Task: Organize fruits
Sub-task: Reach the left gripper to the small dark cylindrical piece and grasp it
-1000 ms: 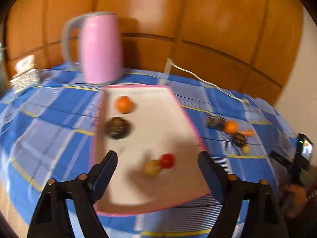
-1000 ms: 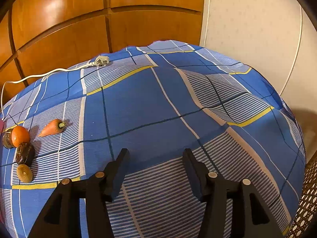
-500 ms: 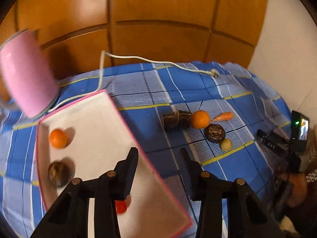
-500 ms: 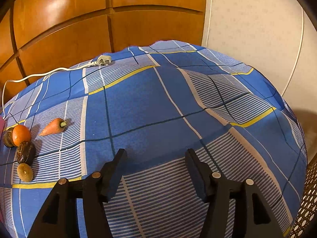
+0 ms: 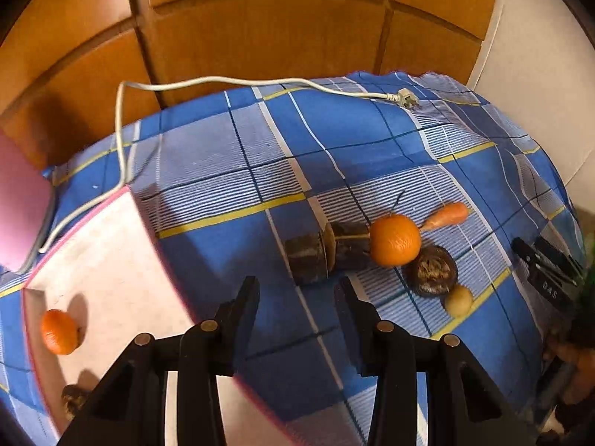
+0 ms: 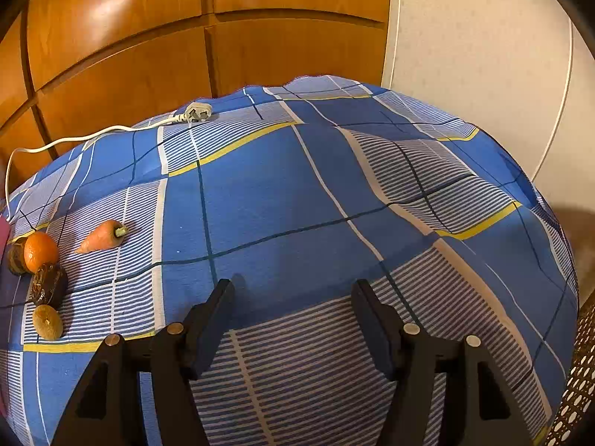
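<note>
Loose produce lies in a cluster on the blue checked cloth: an orange [image 5: 395, 239], a carrot [image 5: 446, 215], two dark cylinder pieces [image 5: 308, 260], a dark round fruit [image 5: 431, 270] and a small yellowish fruit [image 5: 458, 300]. My left gripper [image 5: 297, 293] hovers just short of the dark pieces, jaws narrow but apart, with nothing between them. The white pink-rimmed tray [image 5: 104, 260] at the left holds another orange [image 5: 58, 331] and a dark fruit [image 5: 72, 397]. My right gripper [image 6: 293, 297] is over bare cloth with its jaws opening and empty. The orange [image 6: 41, 247] and carrot [image 6: 100, 239] lie far to its left.
A pink kettle [image 5: 18, 204] stands at the left edge; its white cord [image 5: 186, 85] runs along the back to a plug [image 5: 407, 96]. Wooden panels rise behind the table. The cloth drops off at the right, near a white wall. Black fingers [image 5: 539, 260] of the other gripper show at the right.
My left gripper swung right, from above the tray to the cloth beside the loose fruit, and its jaws narrowed. The right gripper stayed put while its jaws widened a little.
</note>
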Demonstrator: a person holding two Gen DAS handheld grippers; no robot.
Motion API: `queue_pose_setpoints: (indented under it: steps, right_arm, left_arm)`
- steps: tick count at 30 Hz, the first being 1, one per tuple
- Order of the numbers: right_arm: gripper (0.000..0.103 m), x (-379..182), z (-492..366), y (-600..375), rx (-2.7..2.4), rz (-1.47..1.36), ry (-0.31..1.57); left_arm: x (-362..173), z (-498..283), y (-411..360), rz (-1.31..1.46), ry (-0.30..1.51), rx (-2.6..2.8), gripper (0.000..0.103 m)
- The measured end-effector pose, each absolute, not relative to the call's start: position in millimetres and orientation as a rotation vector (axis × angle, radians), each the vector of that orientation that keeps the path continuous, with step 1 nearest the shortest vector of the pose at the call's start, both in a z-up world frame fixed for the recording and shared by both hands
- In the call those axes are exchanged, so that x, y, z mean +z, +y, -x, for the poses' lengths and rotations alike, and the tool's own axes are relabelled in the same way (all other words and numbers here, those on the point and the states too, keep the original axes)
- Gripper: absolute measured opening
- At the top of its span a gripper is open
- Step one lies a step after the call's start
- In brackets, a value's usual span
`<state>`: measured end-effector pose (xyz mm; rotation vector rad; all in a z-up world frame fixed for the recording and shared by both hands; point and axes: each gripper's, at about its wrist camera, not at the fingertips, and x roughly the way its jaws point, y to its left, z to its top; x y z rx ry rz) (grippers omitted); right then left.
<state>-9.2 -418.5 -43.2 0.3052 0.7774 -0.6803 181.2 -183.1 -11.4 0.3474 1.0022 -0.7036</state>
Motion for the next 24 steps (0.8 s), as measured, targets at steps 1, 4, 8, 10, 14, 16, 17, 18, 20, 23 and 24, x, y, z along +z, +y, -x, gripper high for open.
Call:
queue_pose_setpoints:
  steps: [1,4,8,10,14,16,17,18,20,23,24]
  right_arm:
    - [0.067,-43,9,-418,-0.681,-0.304,0.778]
    - [0.067,-43,9,-419,-0.681,-0.303,0.778]
    - [0.067,-44,9,-418,-0.681,-0.303,0.778]
    - [0.068,-44,9,-418,-0.682,-0.302,0.778]
    - [0.068,-44,8,-418,-0.683,-0.299,0.779]
    - [0.068,-44,8,-418,-0.683,-0.298,0.779]
    - [0.068,-44,8,-418,-0.683,-0.298,0.779]
    - [0.068,-44,8,-418,-0.683,-0.299,0.779]
    - [0.068,-44,8,-418,-0.684,-0.298,0.779]
    - [0.068,-44,8,-419,-0.684,-0.298,0.779]
    - [0.068,-44,8,-419,-0.684,-0.297,0.780]
  left_arm:
    - [-15,-185,-186,-0.336,1.015,-0.703,0.043]
    - [-23,-193,-186,-0.308,1.047,-0.669,0.042]
    - [-26,-200,-182,-0.271,1.064,-0.659,0.042]
    - [-26,-201,-183,-0.277,1.063,-0.664,0.042]
    - [-26,-203,-188,-0.281,1.063,-0.678,0.038]
    - [-28,-204,-191,-0.284,1.067,-0.691,0.029]
    - [-28,-202,-193,-0.292,1.062,-0.696,0.024]
    - [-28,-201,-194,-0.304,1.053,-0.692,0.024]
    - [-27,-198,-193,-0.288,1.047,-0.702,0.023]
    - [-19,-193,-185,-0.239,1.023,-0.705,0.023]
    - [-15,-191,-180,-0.215,1.017,-0.707,0.023]
